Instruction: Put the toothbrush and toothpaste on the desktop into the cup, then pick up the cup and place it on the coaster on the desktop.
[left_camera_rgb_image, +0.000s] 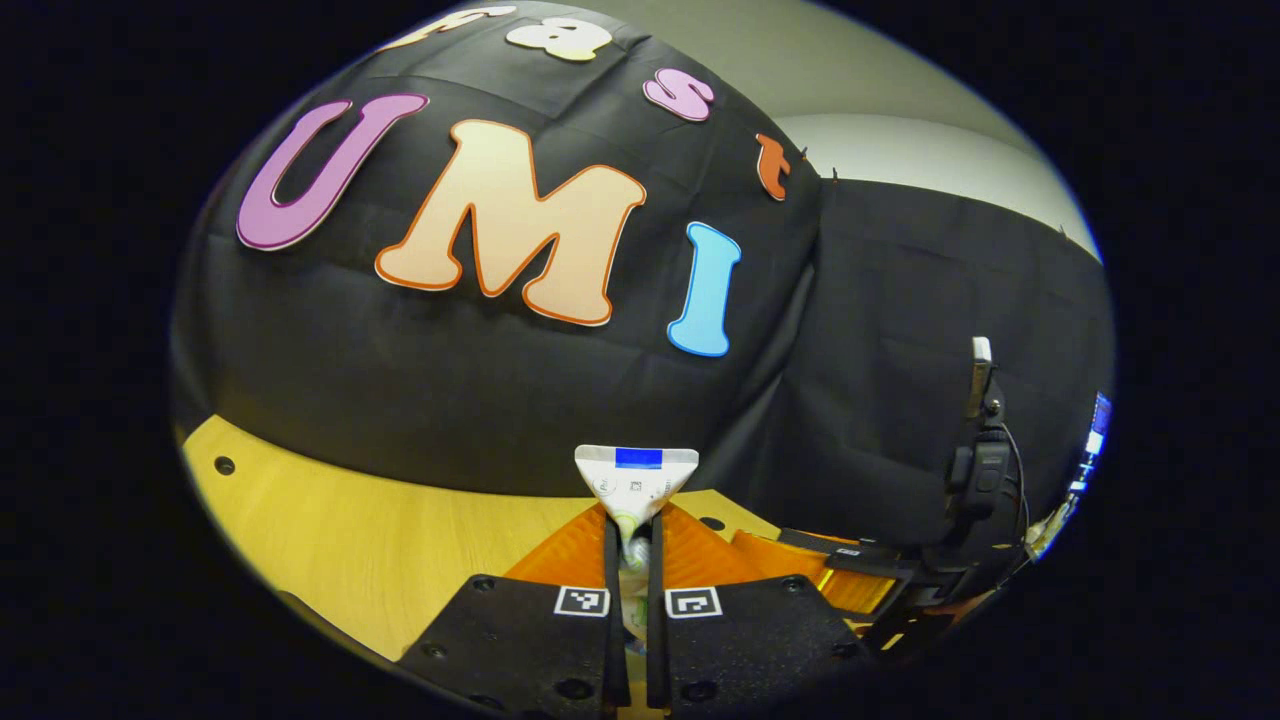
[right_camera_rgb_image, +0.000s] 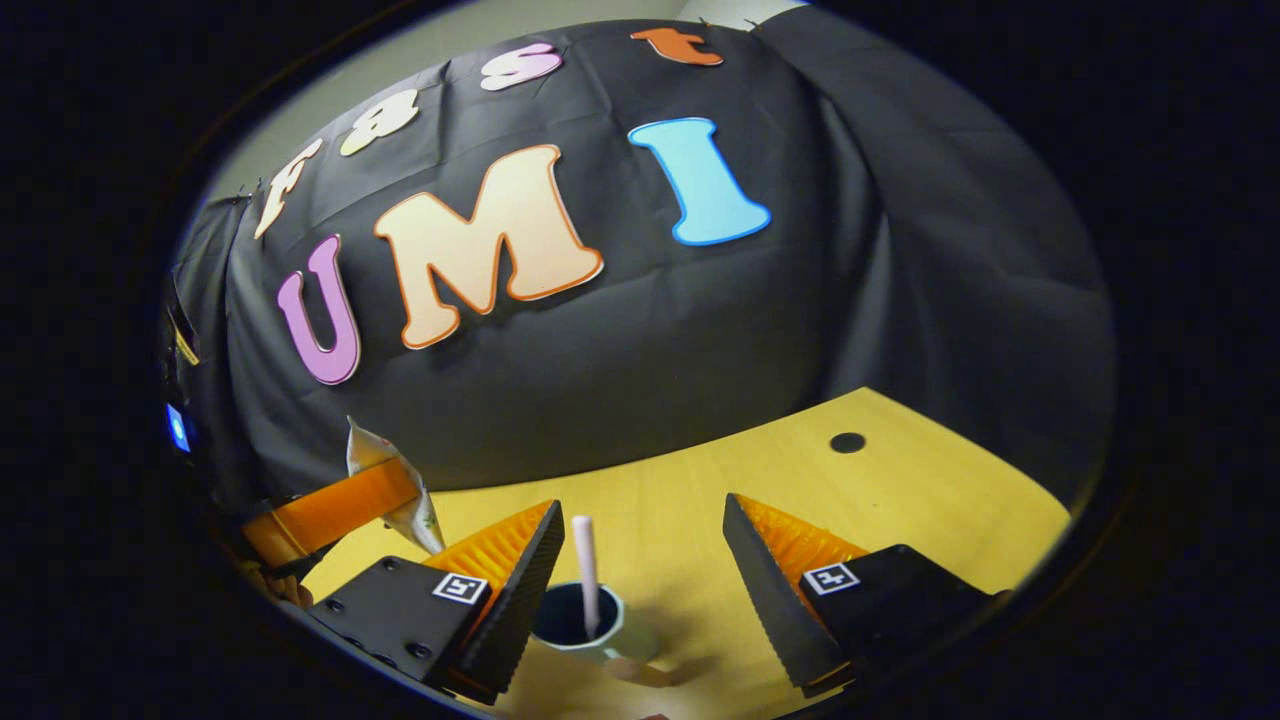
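My left gripper (left_camera_rgb_image: 636, 525) is shut on a white toothpaste tube (left_camera_rgb_image: 637, 478), held above the wooden table with its flat crimped end pointing away. The right gripper view shows the same tube (right_camera_rgb_image: 372, 455) at the far left, clamped in the other gripper's orange fingers (right_camera_rgb_image: 335, 510). My right gripper (right_camera_rgb_image: 645, 515) stands open just above a pale cup (right_camera_rgb_image: 600, 640) with a dark inside. A pink toothbrush (right_camera_rgb_image: 586, 570) stands upright in that cup, between my right fingers and nearer the left one.
The yellow wooden tabletop (right_camera_rgb_image: 900, 490) has a dark round hole (right_camera_rgb_image: 847, 442) at the back right and another hole (left_camera_rgb_image: 224, 465) at the far left. A black mount with a device (left_camera_rgb_image: 980, 460) stands at the right.
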